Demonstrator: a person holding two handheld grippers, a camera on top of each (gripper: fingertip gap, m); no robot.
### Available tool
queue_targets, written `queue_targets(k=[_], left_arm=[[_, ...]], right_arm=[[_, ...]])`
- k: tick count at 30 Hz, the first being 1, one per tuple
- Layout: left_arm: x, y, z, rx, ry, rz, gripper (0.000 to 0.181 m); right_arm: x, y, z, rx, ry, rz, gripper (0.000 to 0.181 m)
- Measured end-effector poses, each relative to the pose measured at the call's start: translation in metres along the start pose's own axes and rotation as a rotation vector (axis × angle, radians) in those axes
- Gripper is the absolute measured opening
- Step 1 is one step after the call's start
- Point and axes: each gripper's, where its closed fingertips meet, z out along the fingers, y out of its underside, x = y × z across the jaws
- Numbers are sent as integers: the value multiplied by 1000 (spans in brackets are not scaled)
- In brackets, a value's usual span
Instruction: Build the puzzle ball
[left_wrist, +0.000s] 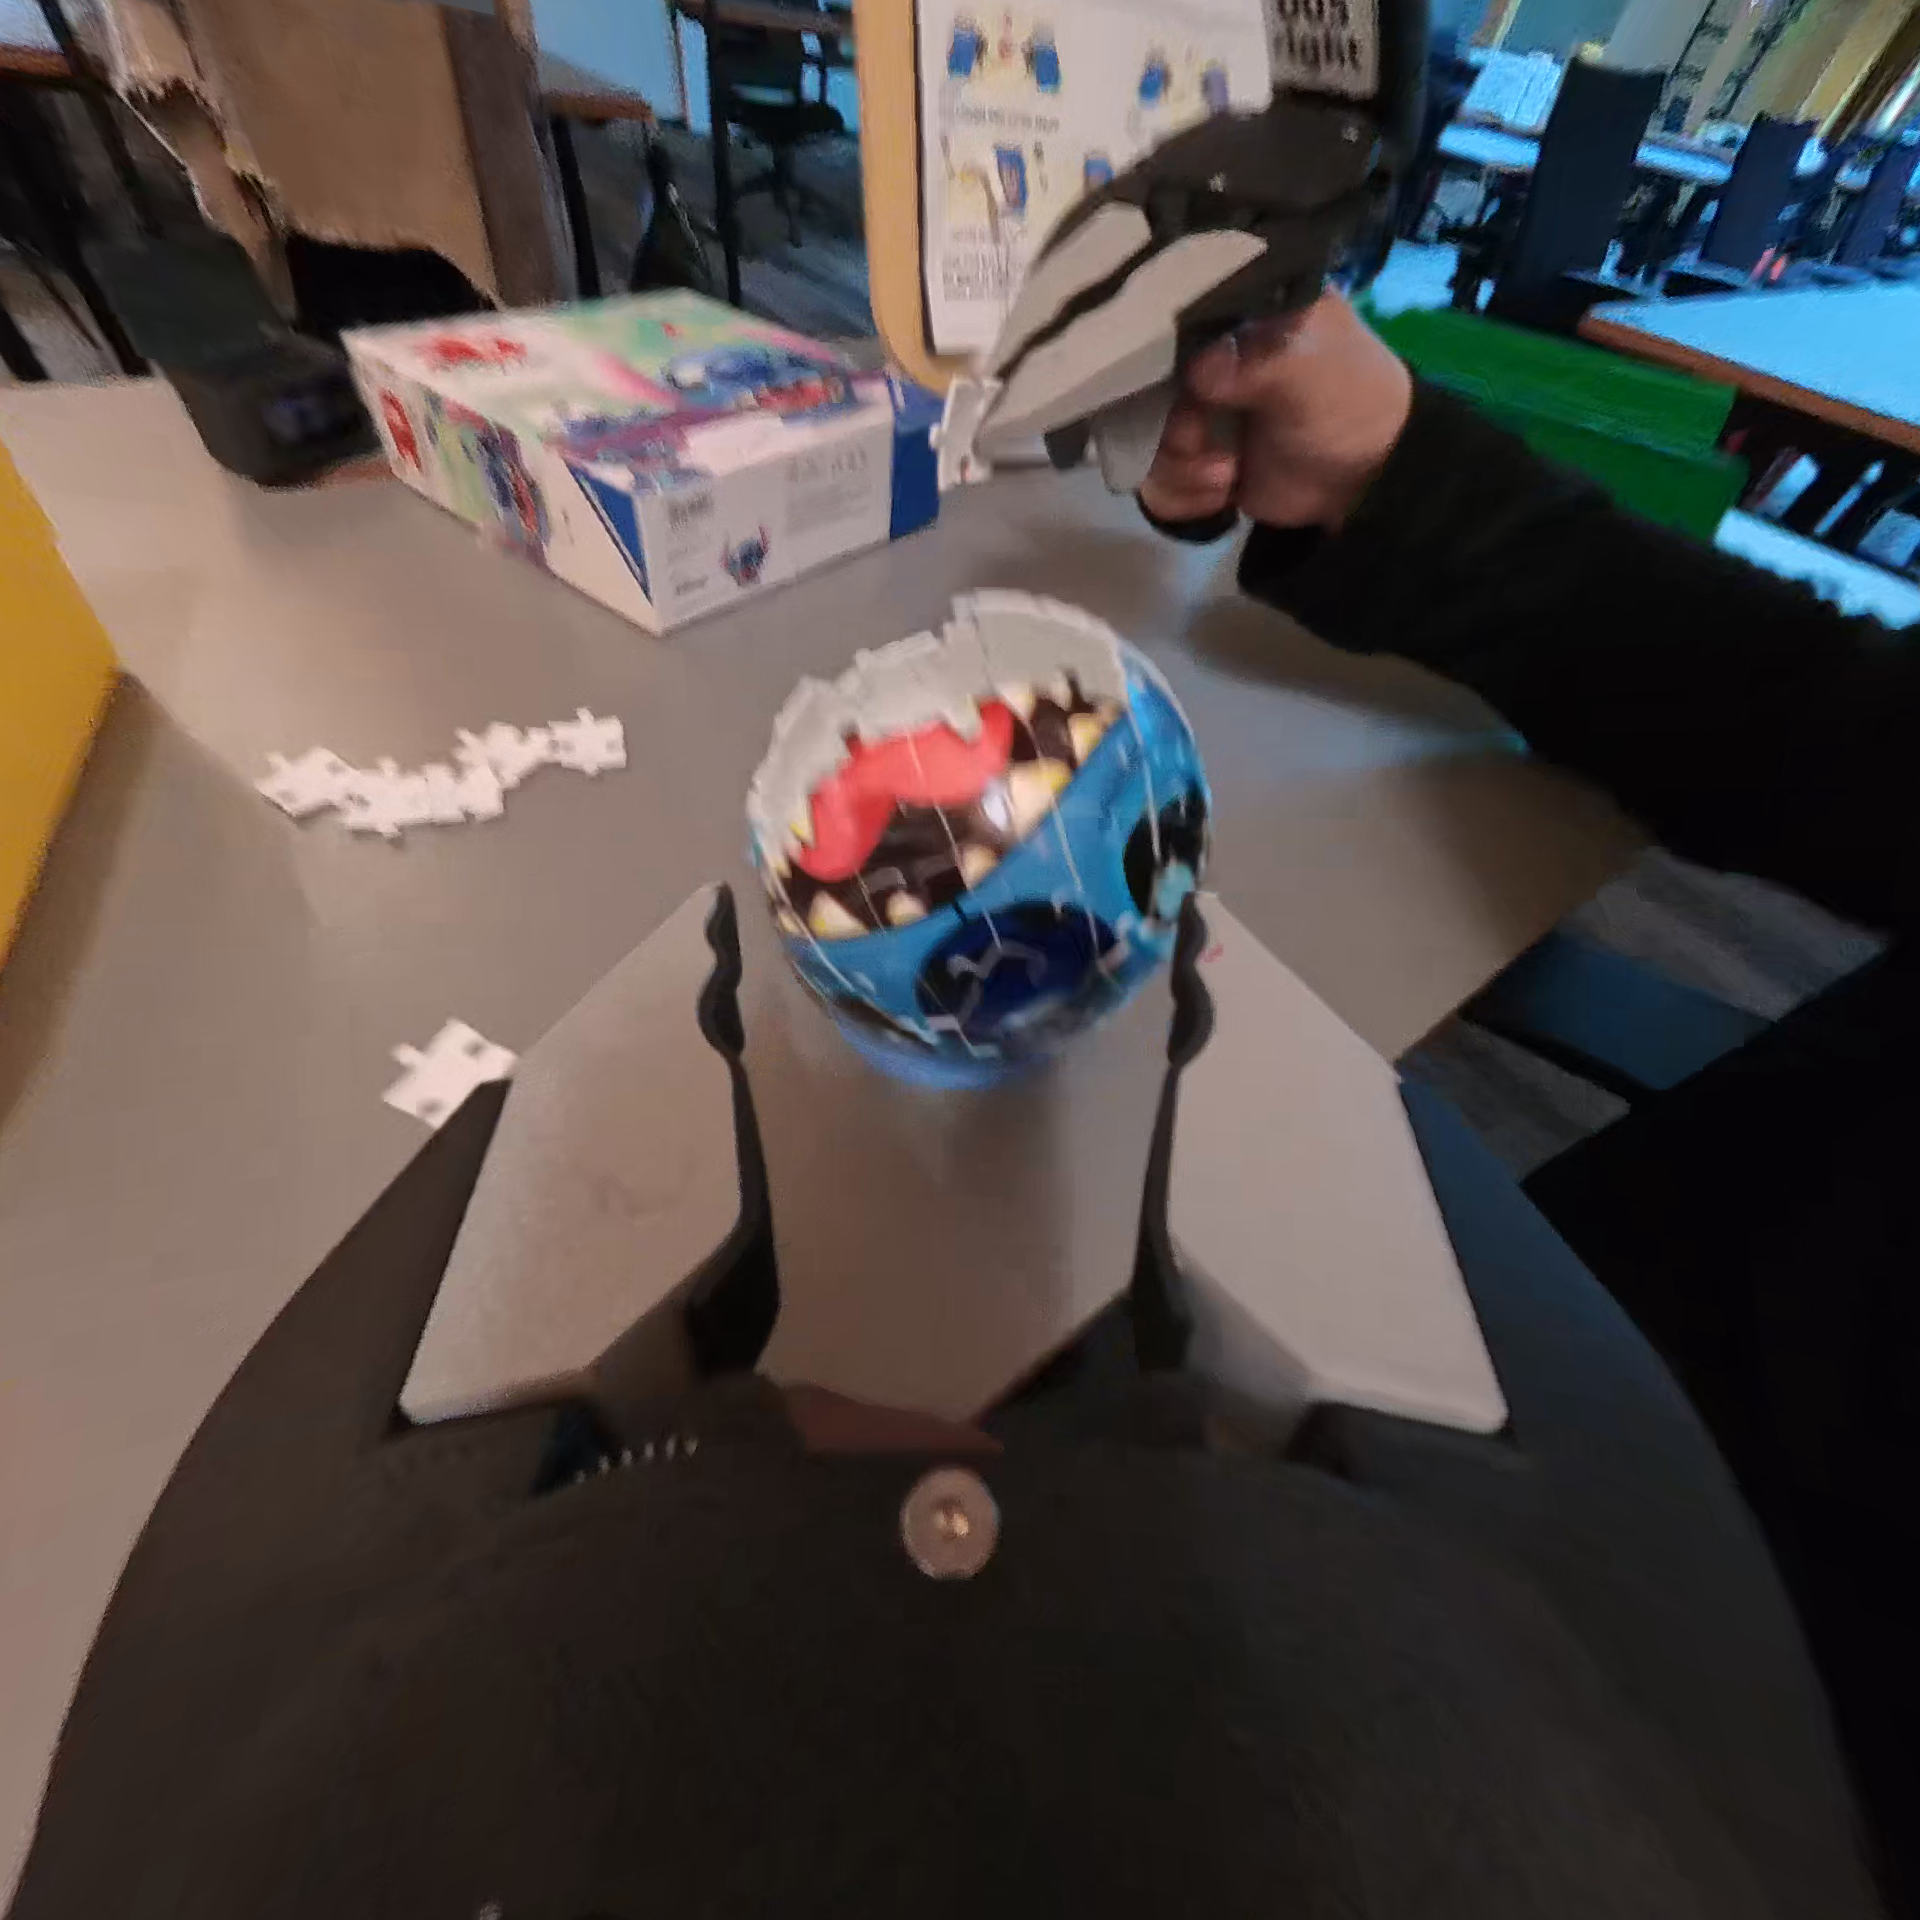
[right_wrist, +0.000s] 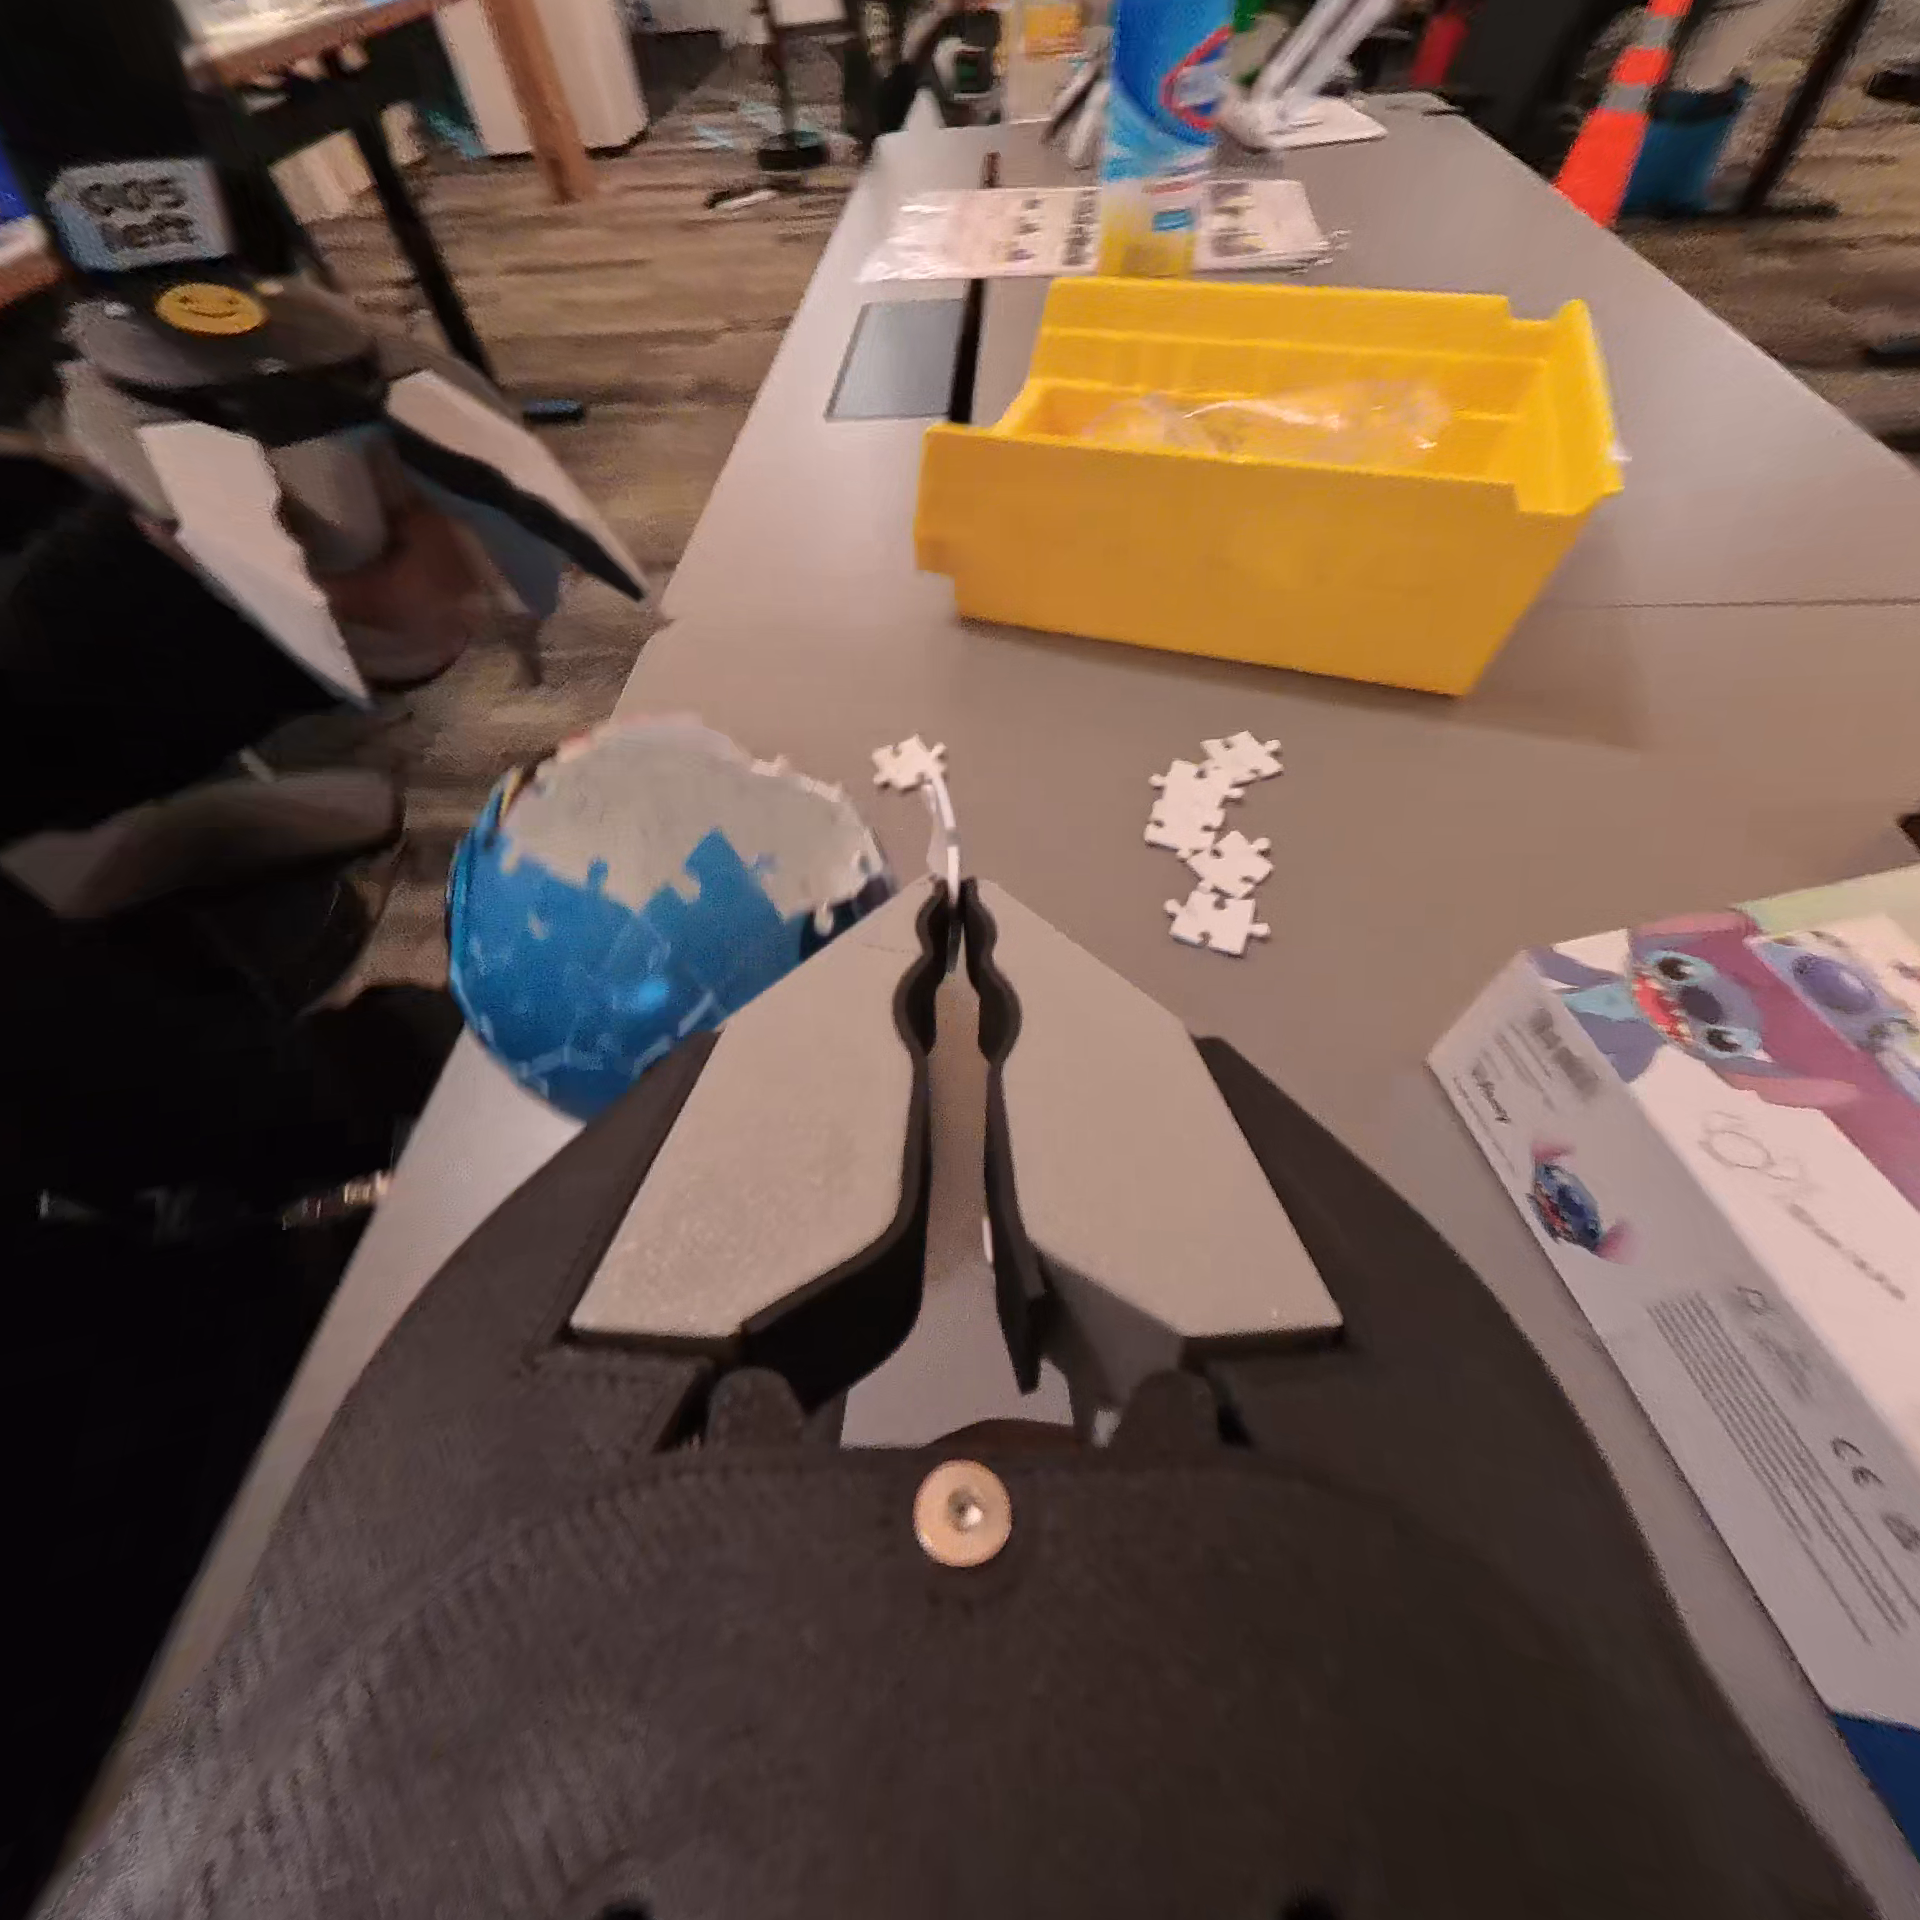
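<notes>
The half-built puzzle ball (left_wrist: 977, 831) stands on the grey table (left_wrist: 260, 987) near its edge. It is blue with a toothy mouth and a red tongue, and its top is open and jagged. It also shows in the right wrist view (right_wrist: 644, 904). My left gripper (left_wrist: 954, 925) is open and empty, its fingertips just short of the ball on either side. My right gripper (right_wrist: 956, 894) is shut on a white puzzle piece (right_wrist: 945, 831) and holds it above the table, right of the ball. In the left wrist view the right gripper (left_wrist: 987, 416) is raised behind the ball with the piece (left_wrist: 961, 436) in it.
A chain of white loose pieces (right_wrist: 1216, 842) and a single piece (right_wrist: 909, 764) lie on the table. A yellow bin (right_wrist: 1247, 582) stands behind them. The puzzle box (right_wrist: 1714, 1122) lies to the right. An instruction sheet (left_wrist: 1039, 156) stands upright at the back. Left tips to right tips: about 15 centimetres.
</notes>
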Motion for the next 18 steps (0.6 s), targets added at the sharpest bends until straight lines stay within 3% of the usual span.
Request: queue_targets(k=[4,9,13,18], left_arm=[[3,49,25,-116,-54,141,98],[-12,54,48,-163,-159,241,121],[-16,56,54,-197,-165,266,119],[-38,57,44,-205,-182,232,119]], right_arm=[[-5,41,1,-62,-43,-161,0],[11,53,16,-85,-52,-19,0],[19,46,34,24,-78,195,0],[-1,57,46,-21,-172,248,0]])
